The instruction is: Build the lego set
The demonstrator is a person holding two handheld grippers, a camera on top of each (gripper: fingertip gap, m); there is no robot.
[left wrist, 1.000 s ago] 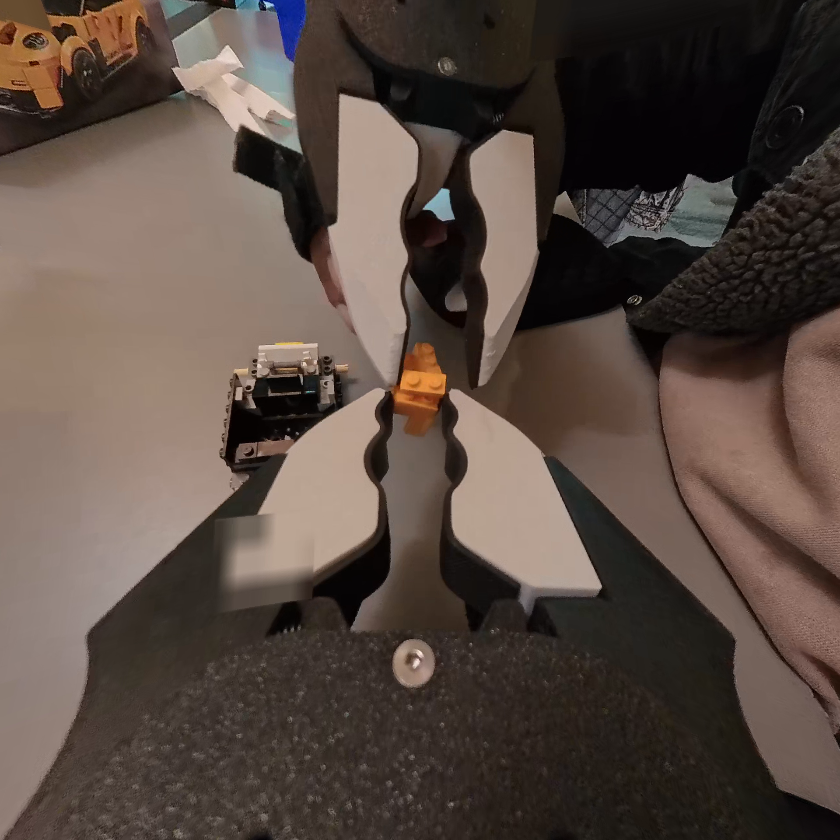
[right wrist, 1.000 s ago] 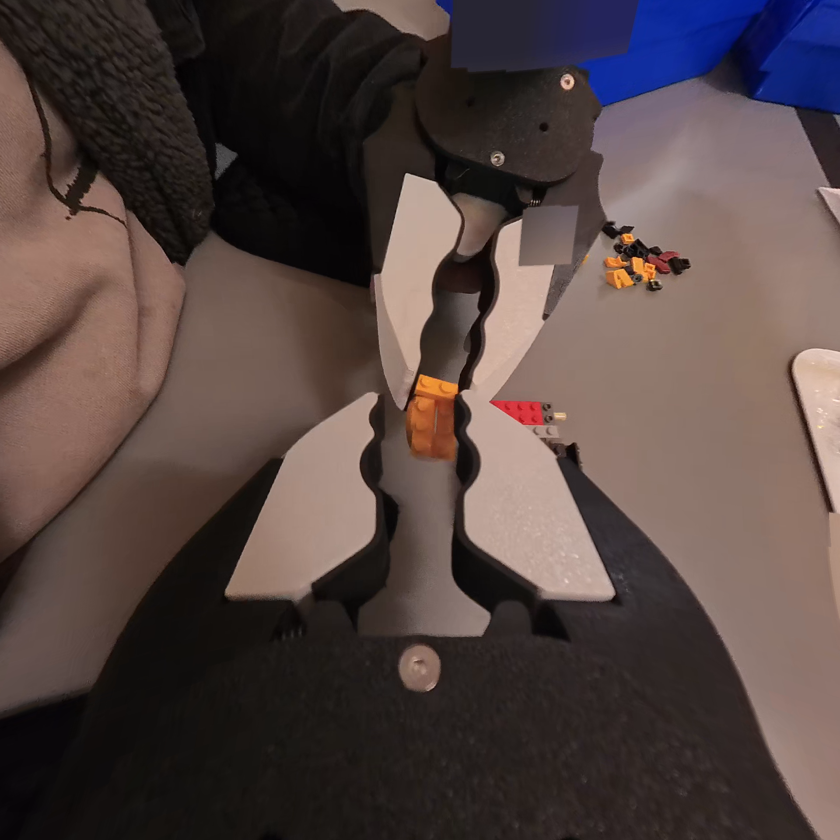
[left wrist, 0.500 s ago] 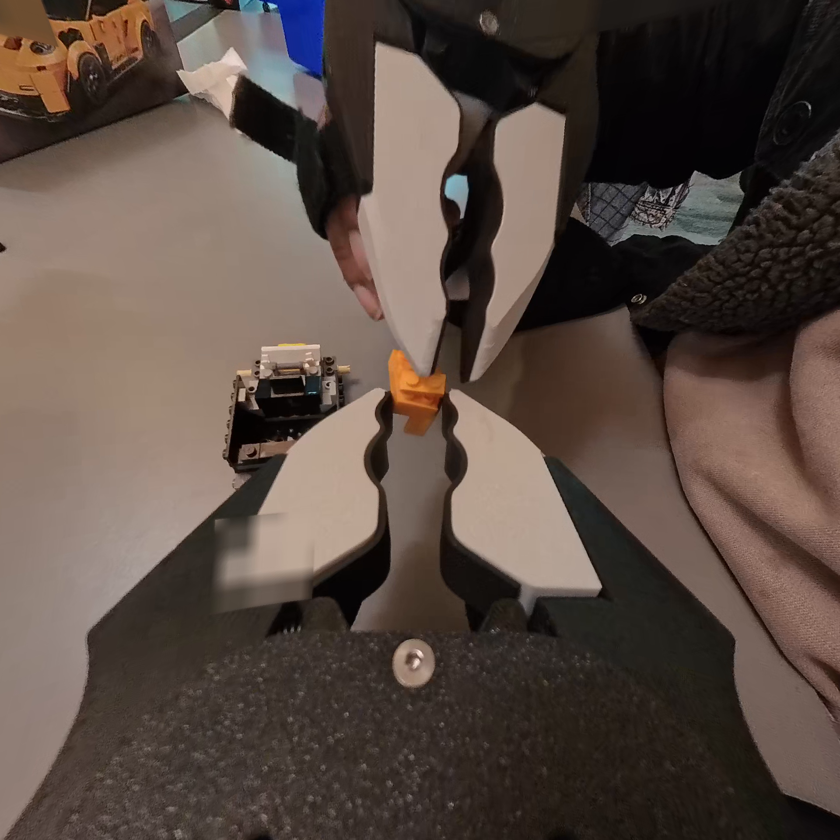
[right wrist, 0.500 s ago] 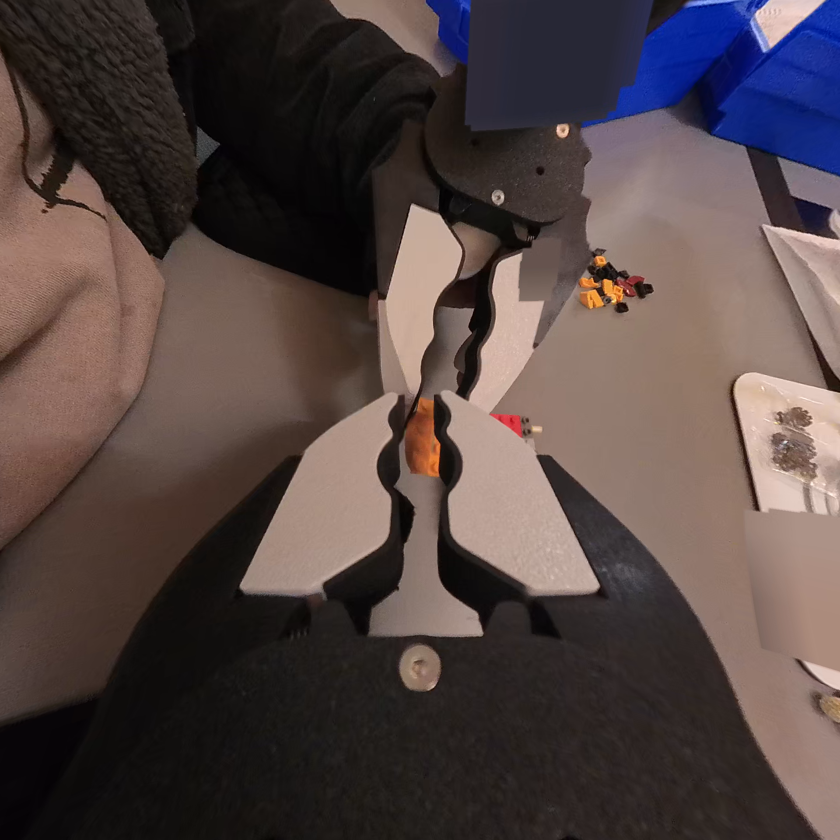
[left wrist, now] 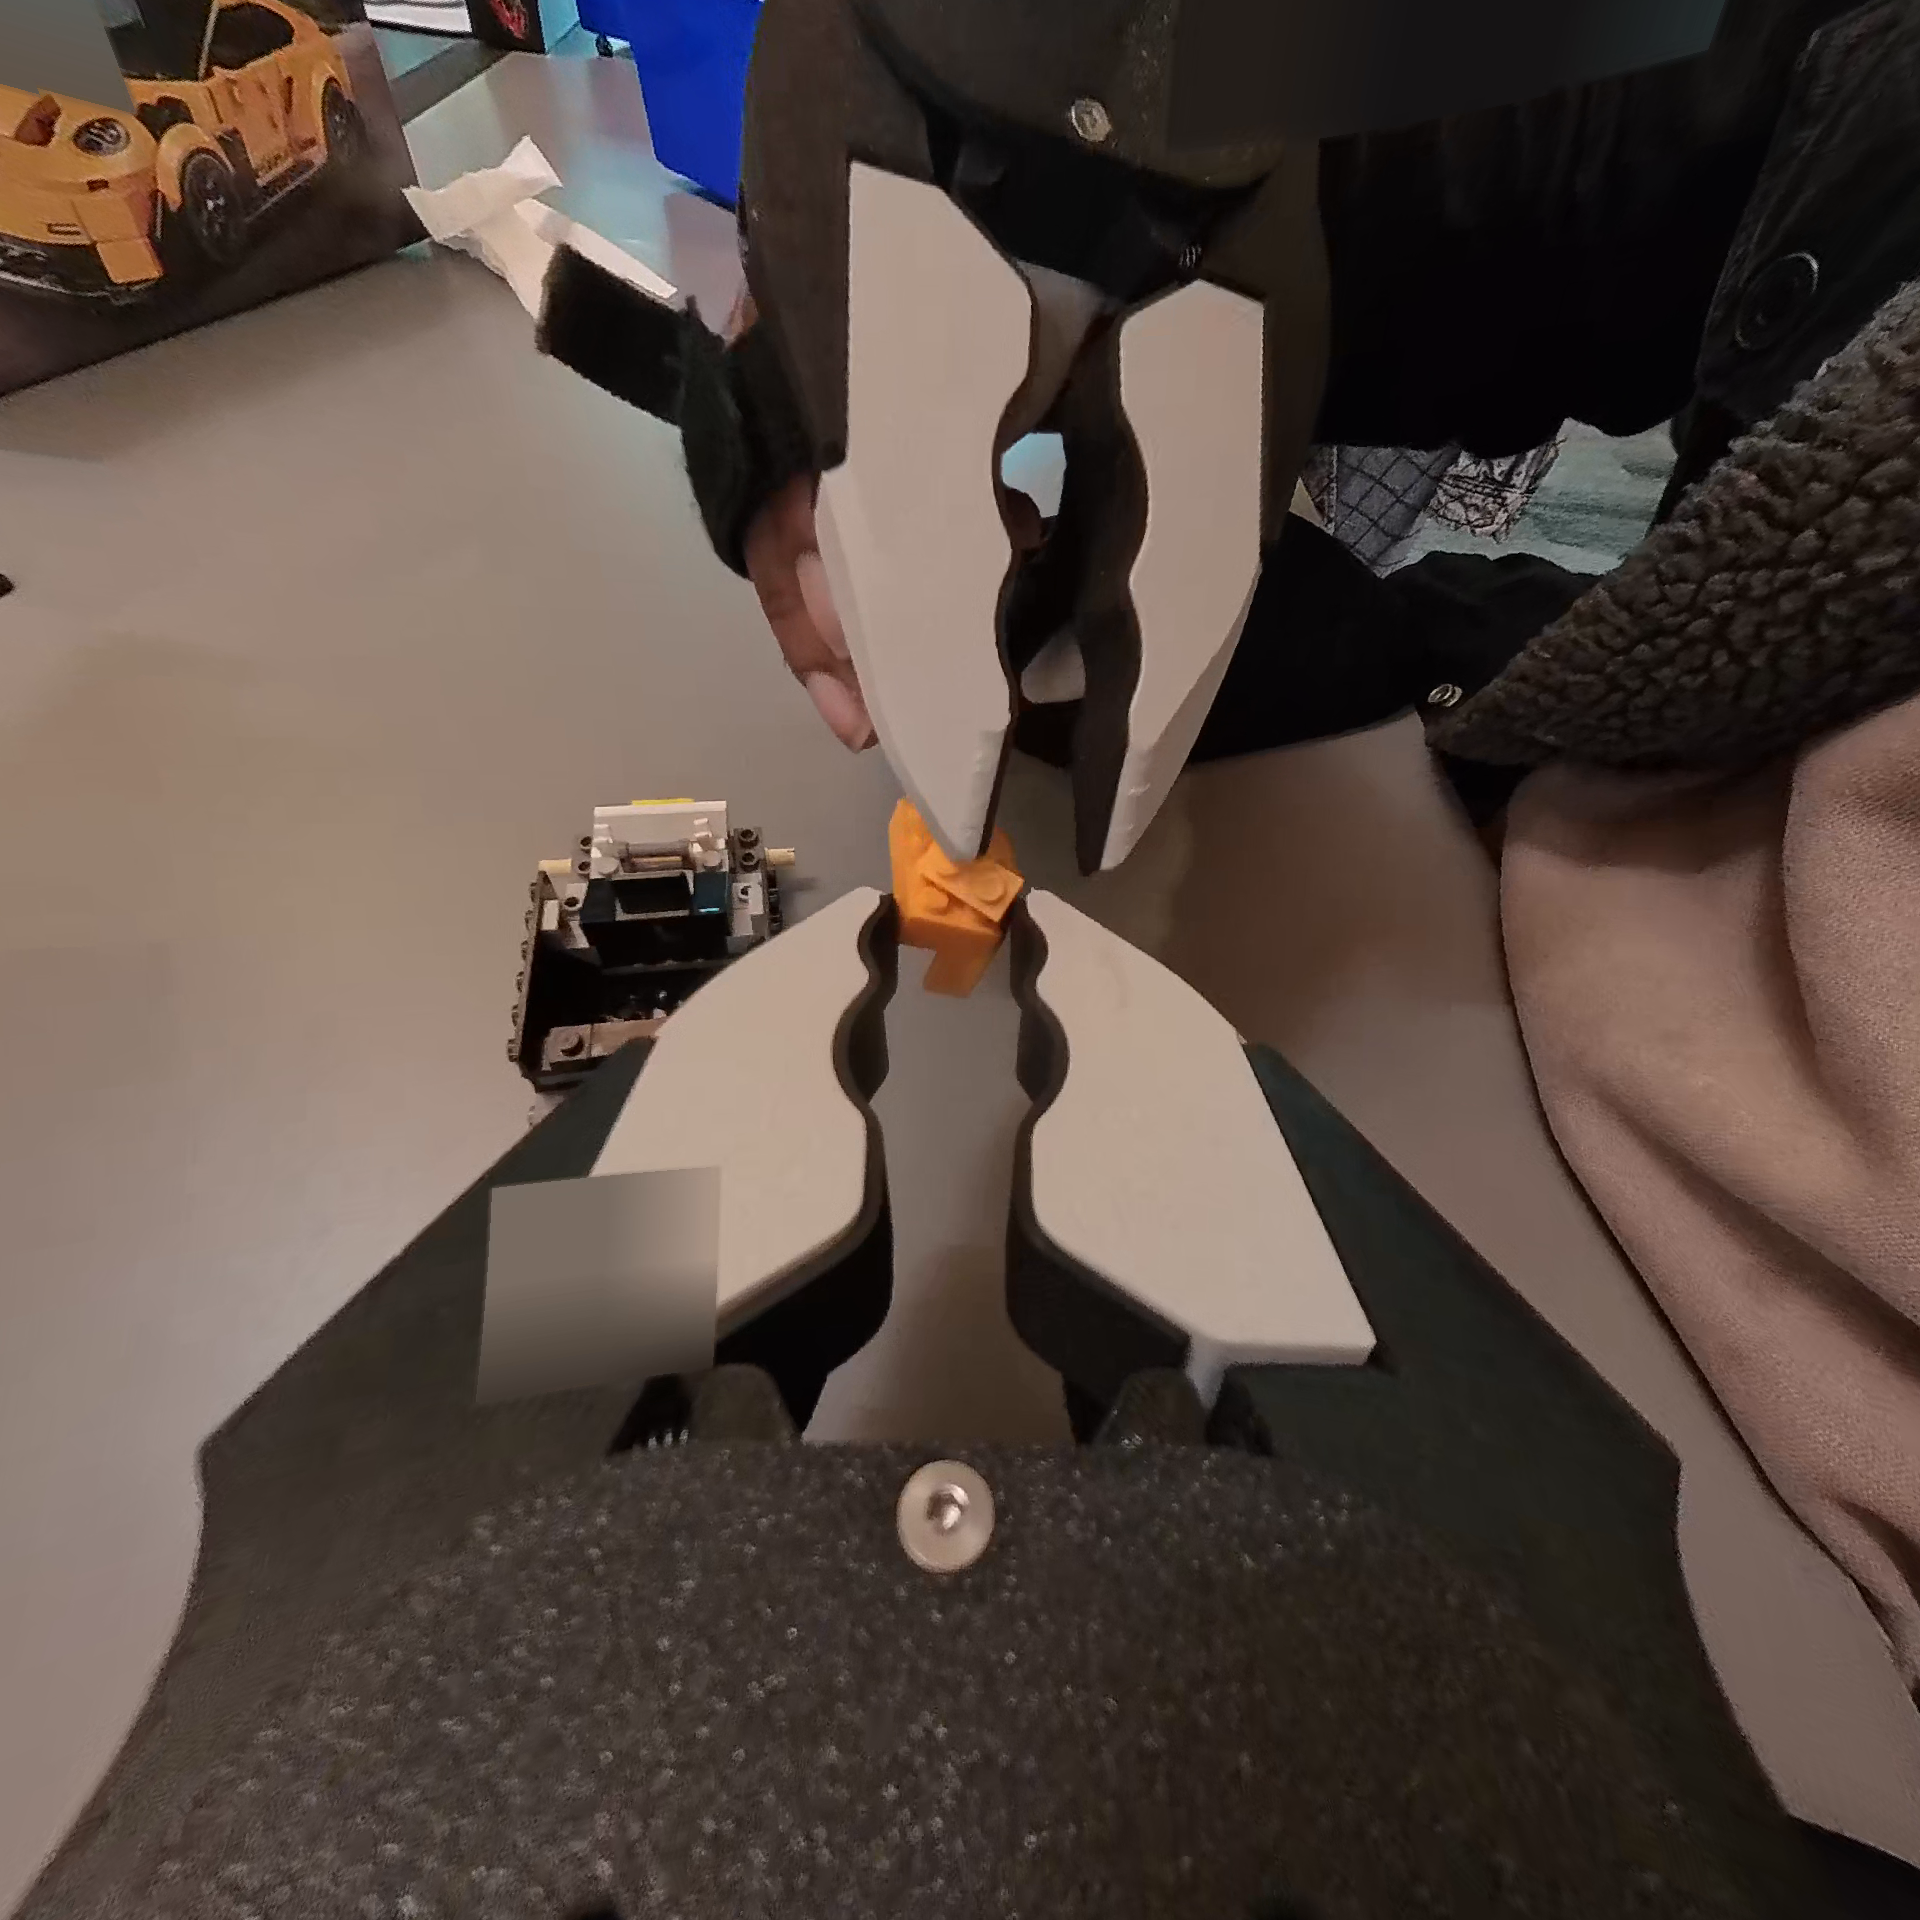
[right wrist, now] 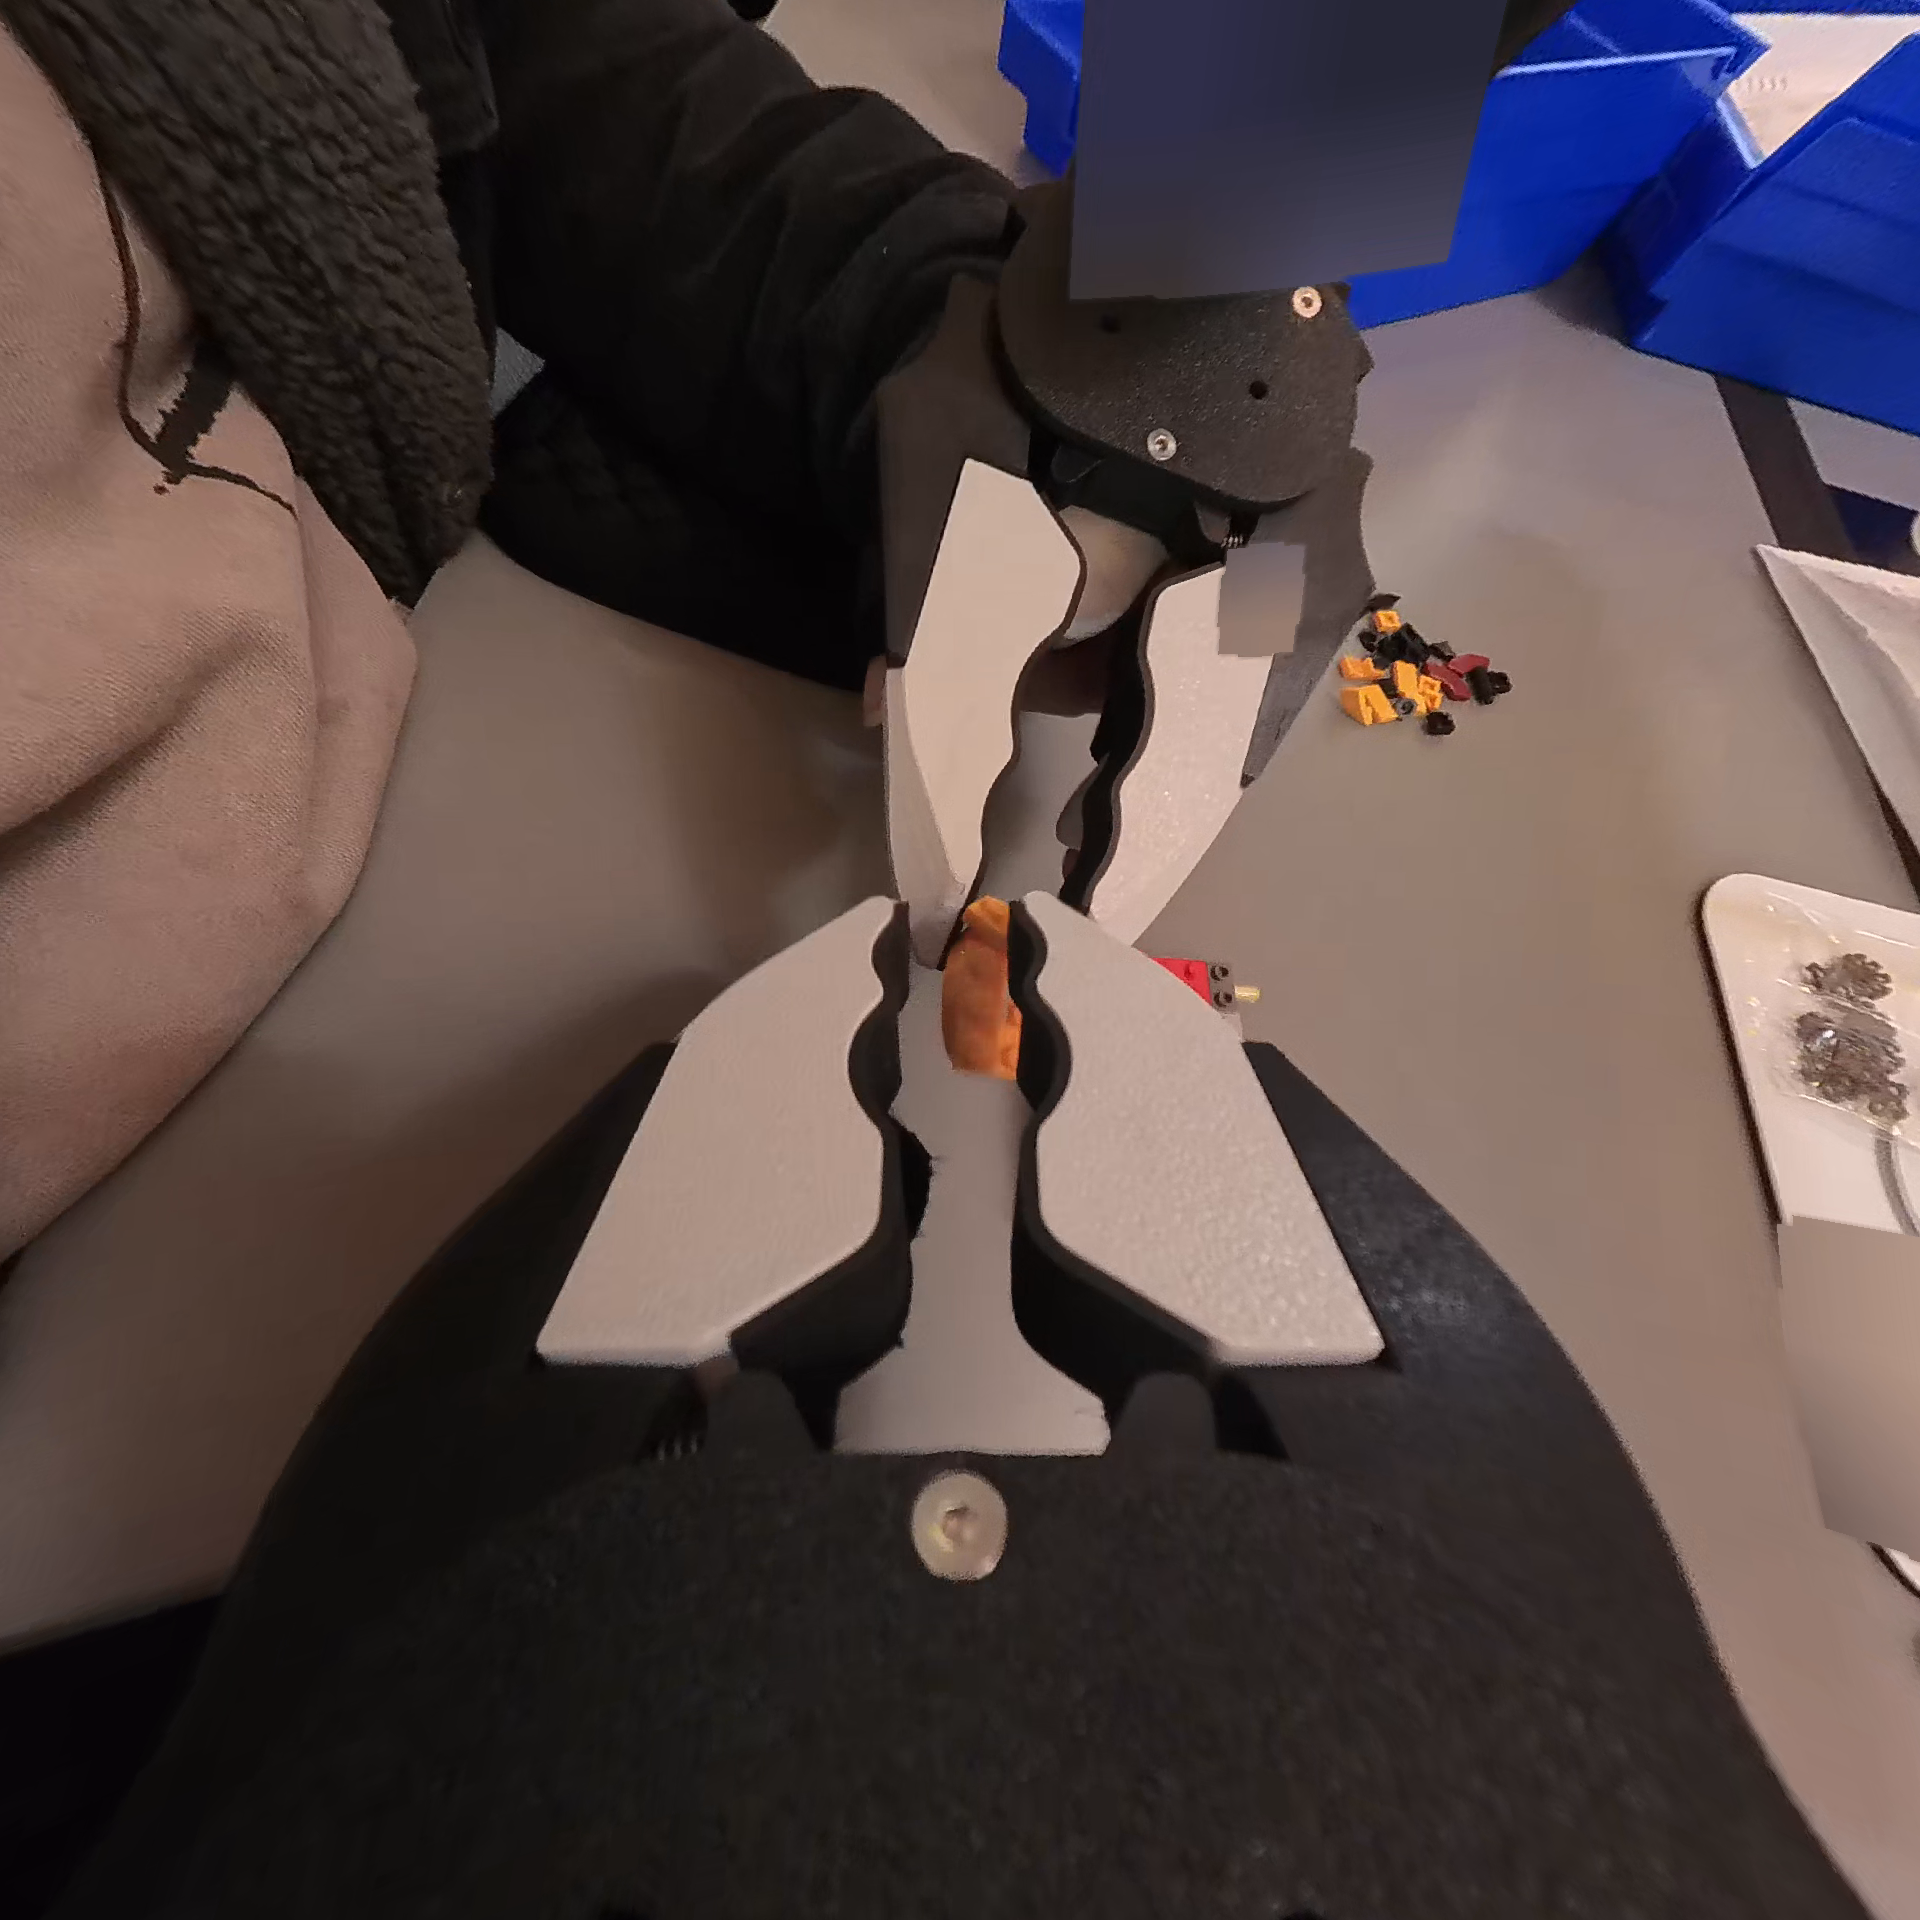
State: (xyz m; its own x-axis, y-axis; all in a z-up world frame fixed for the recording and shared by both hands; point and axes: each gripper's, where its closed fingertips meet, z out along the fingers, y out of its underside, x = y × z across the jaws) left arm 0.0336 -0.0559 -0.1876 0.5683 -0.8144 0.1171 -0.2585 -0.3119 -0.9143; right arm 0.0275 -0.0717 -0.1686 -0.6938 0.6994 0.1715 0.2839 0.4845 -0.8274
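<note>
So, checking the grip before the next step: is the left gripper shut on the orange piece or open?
Shut on it: the left gripper pinches the orange piece between both fingertips.

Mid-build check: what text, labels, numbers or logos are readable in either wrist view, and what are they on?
Set box: only the printed car picture shows; any print is too small to read.
Dark box behind it: red mark, cut off by the frame edge, unreadable.
Beige garment: black strokes, no readable word.
Loose bricks: none.
</note>
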